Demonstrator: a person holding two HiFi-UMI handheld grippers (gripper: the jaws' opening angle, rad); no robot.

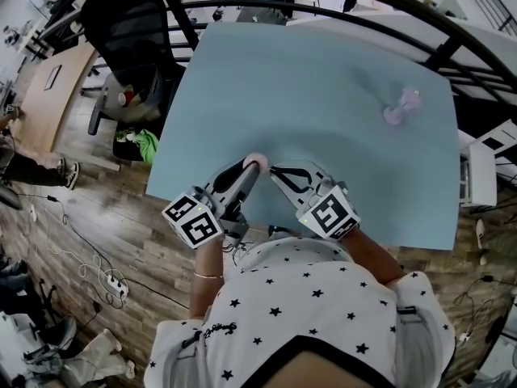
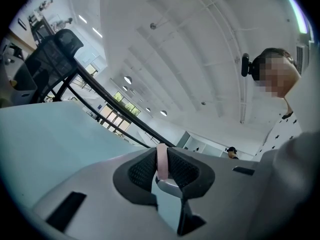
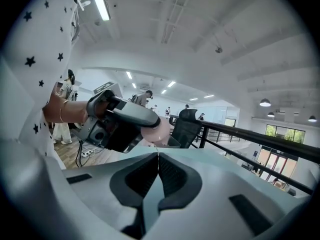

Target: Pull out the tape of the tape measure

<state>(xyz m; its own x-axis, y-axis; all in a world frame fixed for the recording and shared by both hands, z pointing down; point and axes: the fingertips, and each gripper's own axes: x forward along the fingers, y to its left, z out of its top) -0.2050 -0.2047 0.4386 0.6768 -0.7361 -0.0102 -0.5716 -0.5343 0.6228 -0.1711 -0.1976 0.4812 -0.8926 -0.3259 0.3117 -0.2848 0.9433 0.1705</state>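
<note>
In the head view, the pink tape measure is held over the near edge of the table by the left gripper. The right gripper is seen just beside it, on its right.

In the left gripper view, the tape measure is clamped edge-on, and the jaws are kept partly apart by it.

In the right gripper view, the jaws are pressed fully together on the thin tape, which runs straight ahead to the tape measure. The pull is judged to lie back along that line, away from the left gripper.
</note>
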